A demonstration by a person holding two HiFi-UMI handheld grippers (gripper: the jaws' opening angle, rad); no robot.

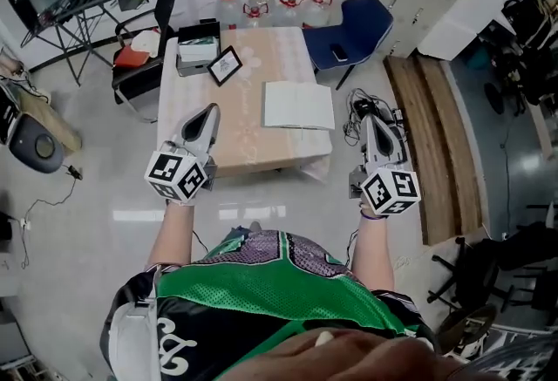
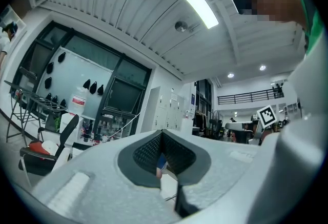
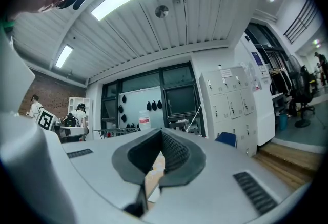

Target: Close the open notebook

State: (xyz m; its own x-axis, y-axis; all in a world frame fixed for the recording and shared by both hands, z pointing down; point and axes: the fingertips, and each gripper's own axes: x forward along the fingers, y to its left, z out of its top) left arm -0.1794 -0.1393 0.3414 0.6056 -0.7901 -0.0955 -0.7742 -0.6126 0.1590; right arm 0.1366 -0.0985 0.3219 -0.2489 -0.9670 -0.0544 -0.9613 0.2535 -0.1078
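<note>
Lying open and flat, the notebook (image 1: 299,105) sits on the right half of the table (image 1: 253,148), close to its right edge. A small frame (image 1: 225,65) and a box (image 1: 198,48) stand behind it to the left (neither touches it). Your left gripper (image 1: 207,119) hovers over the table's front left and your right gripper (image 1: 377,128) off the right edge, beside floor cables (image 1: 359,102). Both are clenched on nothing, with the notebook between them. A blue chair (image 1: 359,26) stands past the far corner, and open floor runs along the front edge.
</note>
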